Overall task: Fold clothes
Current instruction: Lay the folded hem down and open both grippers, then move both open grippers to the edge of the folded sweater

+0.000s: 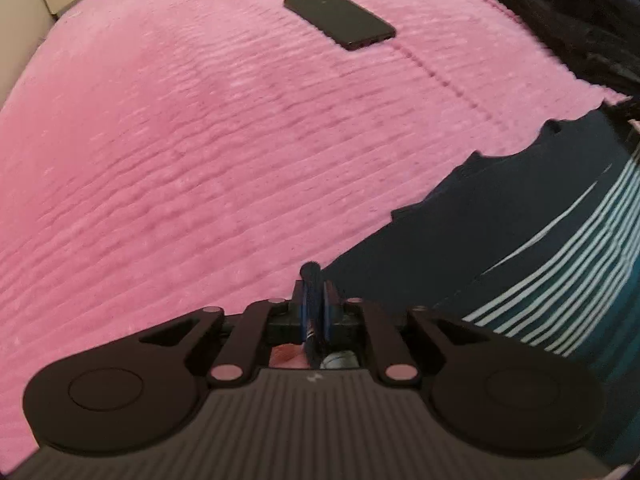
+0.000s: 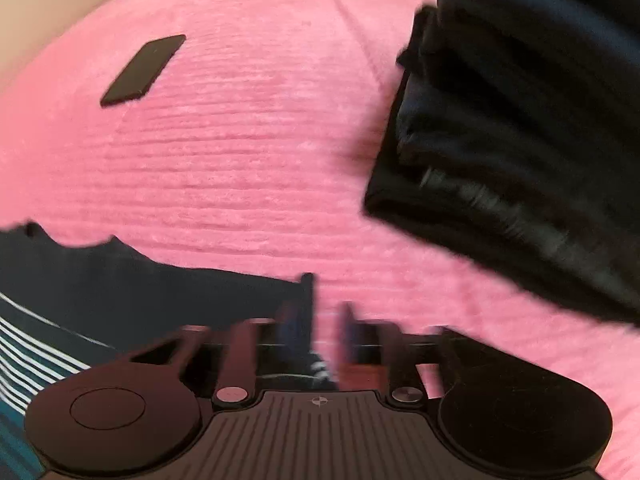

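A pink ribbed blanket (image 1: 168, 152) filled both views. Dark folded clothes (image 2: 520, 128) were stacked at 2 o'clock in your right view. The navy striped garment (image 1: 500, 232) lay at 4 o'clock from your left gripper (image 1: 316, 300), which was pinched onto its edge. Your right gripper (image 2: 326, 312), blurred, gripped its opposite corner. A black phone (image 1: 340, 18) rested at 12 o'clock.
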{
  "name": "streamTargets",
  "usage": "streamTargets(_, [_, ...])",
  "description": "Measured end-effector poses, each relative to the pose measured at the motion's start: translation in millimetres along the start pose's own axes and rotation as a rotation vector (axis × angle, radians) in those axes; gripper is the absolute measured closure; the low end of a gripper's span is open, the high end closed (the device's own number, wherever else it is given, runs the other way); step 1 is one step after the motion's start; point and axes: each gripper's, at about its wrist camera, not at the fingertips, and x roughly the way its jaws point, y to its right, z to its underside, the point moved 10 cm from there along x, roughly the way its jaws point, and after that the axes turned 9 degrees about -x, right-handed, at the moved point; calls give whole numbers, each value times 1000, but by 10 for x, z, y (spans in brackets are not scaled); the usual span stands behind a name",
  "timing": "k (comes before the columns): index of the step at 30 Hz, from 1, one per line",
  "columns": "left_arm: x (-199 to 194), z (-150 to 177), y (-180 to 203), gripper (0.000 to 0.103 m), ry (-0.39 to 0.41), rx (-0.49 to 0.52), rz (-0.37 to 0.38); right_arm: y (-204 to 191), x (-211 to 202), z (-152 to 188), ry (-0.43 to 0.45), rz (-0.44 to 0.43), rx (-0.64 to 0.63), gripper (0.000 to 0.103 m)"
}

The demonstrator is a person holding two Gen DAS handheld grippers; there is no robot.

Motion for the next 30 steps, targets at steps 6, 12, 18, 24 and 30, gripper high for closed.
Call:
streamTargets(6, [-623, 112, 156, 86, 126, 13, -5, -587, -789, 232, 136, -182, -16, 37])
streamTargets(12, [-932, 1064, 897, 84, -16, 104, 204, -1372, -1135, 1244, -10, -423, 7, 37])
streamTargets(18, [-1093, 1540, 744, 84, -108, 115, 74, -899, -1181, 1993, -92, -385, 164, 37])
streamTargets(24, [-1320, 1935, 537, 82, -177, 120, -72, -713, -1388, 2248, -204, -273, 185, 36])
streamTargets(30, [-1751, 2232, 540, 82, -176, 154, -155, -894, -1898, 2383, -185, -289, 174, 18])
